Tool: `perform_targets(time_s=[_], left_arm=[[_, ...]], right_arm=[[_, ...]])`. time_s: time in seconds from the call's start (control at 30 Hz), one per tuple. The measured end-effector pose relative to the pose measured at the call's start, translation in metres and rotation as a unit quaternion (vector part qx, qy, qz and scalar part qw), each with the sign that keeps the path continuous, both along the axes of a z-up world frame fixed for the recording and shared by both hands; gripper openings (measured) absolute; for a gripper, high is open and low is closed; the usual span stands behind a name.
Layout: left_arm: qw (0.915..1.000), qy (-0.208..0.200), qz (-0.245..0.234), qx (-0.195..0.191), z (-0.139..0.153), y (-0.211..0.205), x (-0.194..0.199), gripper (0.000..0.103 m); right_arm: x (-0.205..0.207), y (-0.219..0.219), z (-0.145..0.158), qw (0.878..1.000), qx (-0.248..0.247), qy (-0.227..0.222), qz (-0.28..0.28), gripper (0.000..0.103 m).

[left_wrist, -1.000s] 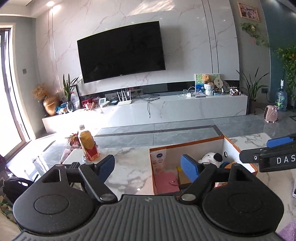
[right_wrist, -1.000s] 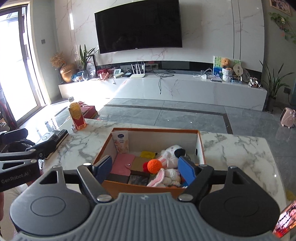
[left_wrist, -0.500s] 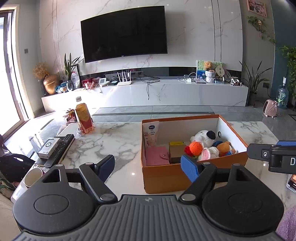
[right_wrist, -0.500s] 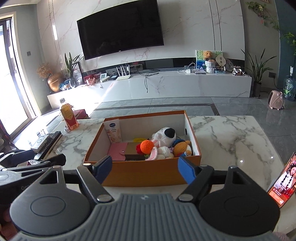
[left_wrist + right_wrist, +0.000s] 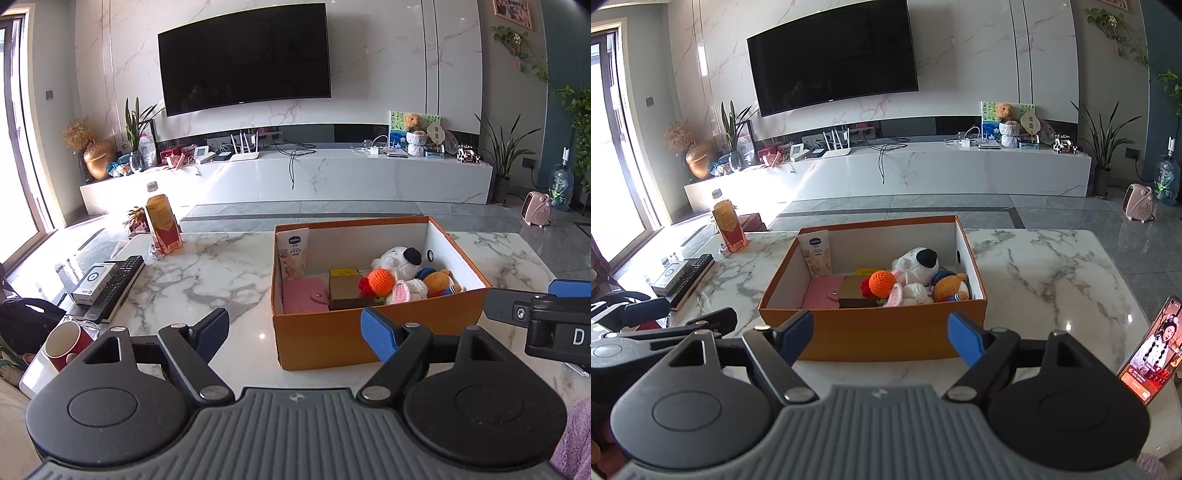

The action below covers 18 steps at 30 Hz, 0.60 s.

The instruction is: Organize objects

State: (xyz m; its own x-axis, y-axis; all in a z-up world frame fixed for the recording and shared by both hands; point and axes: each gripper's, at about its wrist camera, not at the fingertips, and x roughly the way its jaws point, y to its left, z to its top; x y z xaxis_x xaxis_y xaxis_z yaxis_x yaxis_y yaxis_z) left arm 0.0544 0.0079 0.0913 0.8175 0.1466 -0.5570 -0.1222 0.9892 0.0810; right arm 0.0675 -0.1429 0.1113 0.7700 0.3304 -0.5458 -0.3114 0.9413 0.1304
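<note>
An open orange cardboard box (image 5: 325,339) (image 5: 886,339) stands on the marble table. Inside lie a pink wallet (image 5: 304,300), a brown box (image 5: 345,291), a lotion tube (image 5: 293,253), a white plush dog (image 5: 397,258), an orange knitted ball (image 5: 380,281) and a small bear (image 5: 439,282). My left gripper (image 5: 295,334) is open and empty, held in front of the box's near-left corner. My right gripper (image 5: 881,334) is open and empty, in front of the box's near wall; it also shows at the right edge of the left wrist view (image 5: 546,314).
A drink bottle (image 5: 162,229) stands at the table's far left. A remote (image 5: 114,286) and a small white box (image 5: 94,282) lie at the left edge, with a red mug (image 5: 66,345) nearer. A lit phone (image 5: 1152,350) leans at the right edge.
Both grippers have pulled back and risen away from the box, so the whole box and more of the table now show. Both stay open and empty.
</note>
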Motion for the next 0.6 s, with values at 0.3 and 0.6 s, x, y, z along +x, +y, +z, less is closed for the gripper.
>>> perform_targets(time_s=[0.3,0.6], left_arm=[[1.0,-0.002,-0.005,-0.003,0.0008,-0.0027,-0.0009,0.093],[0.9999,0.004,-0.009,-0.011,-0.0013,-0.0016,0.0003,0.093]], right_arm=[[-0.0029,0.0005,0.0013,1.0,-0.003,-0.003,0.005,0.082],[-0.0003,-0.0001,-0.0049,1.0,-0.006,0.006,0.005,0.084]])
